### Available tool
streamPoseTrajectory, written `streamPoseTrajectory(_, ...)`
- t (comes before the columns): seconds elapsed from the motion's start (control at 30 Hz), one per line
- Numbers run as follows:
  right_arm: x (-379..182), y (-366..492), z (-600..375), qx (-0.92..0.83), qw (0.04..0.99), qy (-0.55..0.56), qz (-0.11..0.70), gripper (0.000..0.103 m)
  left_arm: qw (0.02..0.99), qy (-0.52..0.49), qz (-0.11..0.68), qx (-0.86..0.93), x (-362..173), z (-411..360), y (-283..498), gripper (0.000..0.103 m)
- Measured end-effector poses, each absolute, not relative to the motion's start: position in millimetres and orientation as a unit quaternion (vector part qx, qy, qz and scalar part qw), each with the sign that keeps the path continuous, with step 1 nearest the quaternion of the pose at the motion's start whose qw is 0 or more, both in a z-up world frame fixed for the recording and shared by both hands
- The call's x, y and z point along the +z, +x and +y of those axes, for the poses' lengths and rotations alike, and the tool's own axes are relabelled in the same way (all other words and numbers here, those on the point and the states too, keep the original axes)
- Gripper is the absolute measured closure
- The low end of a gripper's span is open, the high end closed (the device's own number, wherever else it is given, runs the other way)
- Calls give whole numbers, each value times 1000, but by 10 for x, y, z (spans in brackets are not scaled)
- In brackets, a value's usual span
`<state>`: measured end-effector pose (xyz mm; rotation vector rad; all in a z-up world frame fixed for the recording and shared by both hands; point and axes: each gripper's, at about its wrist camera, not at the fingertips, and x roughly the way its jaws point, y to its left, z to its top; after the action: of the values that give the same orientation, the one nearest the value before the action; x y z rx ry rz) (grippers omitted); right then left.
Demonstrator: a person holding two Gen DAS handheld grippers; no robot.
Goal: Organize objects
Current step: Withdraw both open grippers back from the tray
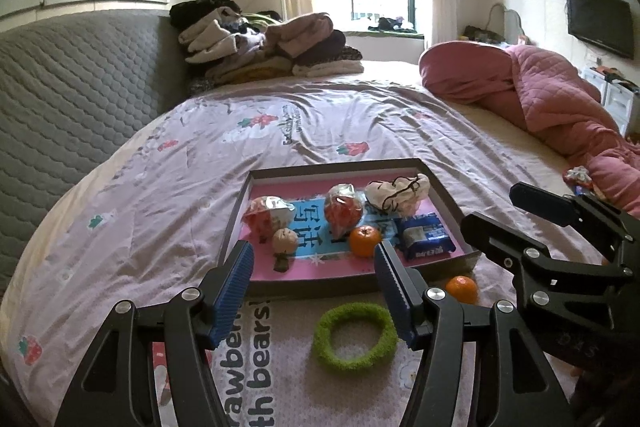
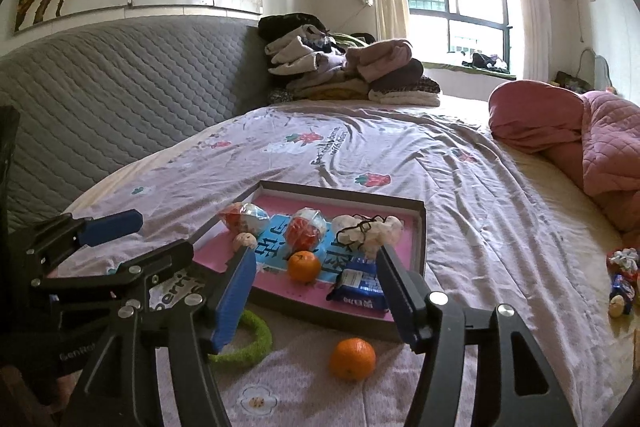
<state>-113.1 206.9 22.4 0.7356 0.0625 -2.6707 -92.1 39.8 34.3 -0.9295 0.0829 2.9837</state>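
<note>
While both tools gape empty over the bed, the left tool hovers above the green ring, which the right wrist view half hides. A loose orange lies between the right tool's fingers, just outside the tray holding another orange.

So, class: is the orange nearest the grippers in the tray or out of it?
Out. That orange lies on the bedsheet in front of the tray's near rim, beside the green ring; another orange sits inside.
</note>
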Motion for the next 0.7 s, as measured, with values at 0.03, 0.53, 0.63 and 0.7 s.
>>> streamPoseTrajectory(0.03, 230, -1116, 2067, -948, 184, 261, 23, 41, 8, -298, 27, 954, 347, 396, -918, 39)
streamPoseTrajectory(0.53, 231, -948, 2138, -946, 171, 274, 23, 41, 17, -299, 36, 954, 344, 416, -724, 39)
streamPoseTrajectory(0.63, 180, -932, 2144, -944, 170, 280, 24, 41, 18, -302, 39, 953, 316, 417, -718, 39)
streamPoseTrajectory(0.7, 153, -940, 2140, -943, 169, 285, 26, 41, 18, -305, 34, 952, 296, 394, -723, 39)
